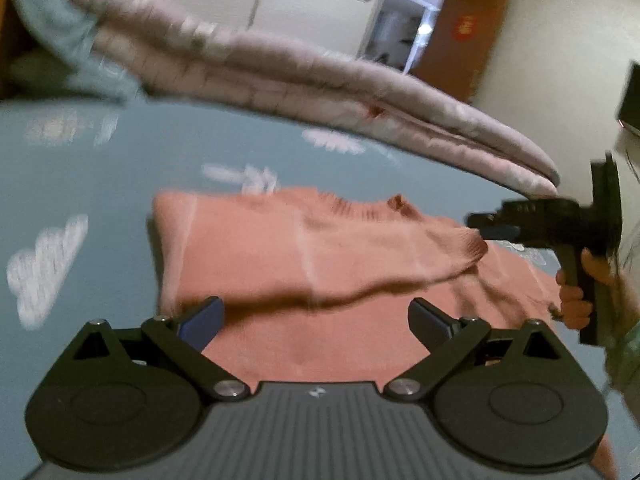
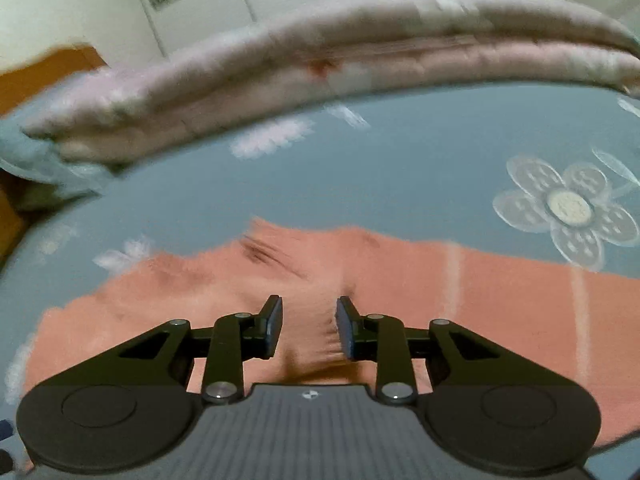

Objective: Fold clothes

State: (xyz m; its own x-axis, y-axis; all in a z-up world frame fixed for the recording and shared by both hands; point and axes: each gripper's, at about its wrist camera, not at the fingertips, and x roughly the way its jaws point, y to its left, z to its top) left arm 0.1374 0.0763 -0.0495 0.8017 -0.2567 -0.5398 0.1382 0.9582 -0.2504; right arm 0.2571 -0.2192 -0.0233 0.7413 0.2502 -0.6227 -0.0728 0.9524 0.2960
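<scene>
Sweater, salmon-pink knit, lies spread on a bed under both cameras; pale crease lines run across it. Blue sheet printed with white clouds and a flower.

Left hand-held gripper: tilted down over the near part of the sweater. Fingers spread wide, nothing between them, pads clear of the knit as far as the blurred frame shows.

Right hand-held gripper: also angled down, low over the sweater. Jaws part-way apart, a narrow gap. A raised ridge of ribbed knit sits in that gap; the pads flank it, and contact cannot be confirmed through the motion blur. From the left wrist view the same right tool appears at the right edge, tip at the sweater's ribbed cuff, which is lifted off the layer beneath, sleeve arching up from the body. A hand grips its handle from below, fingers wrapped round the black stem.

Further off: folded pinkish quilt, two thick layers, lies across the bed beyond the sweater, well apart from it. A pale blue pillow sits at its left end. Behind, white wardrobe doors and a brown door.
</scene>
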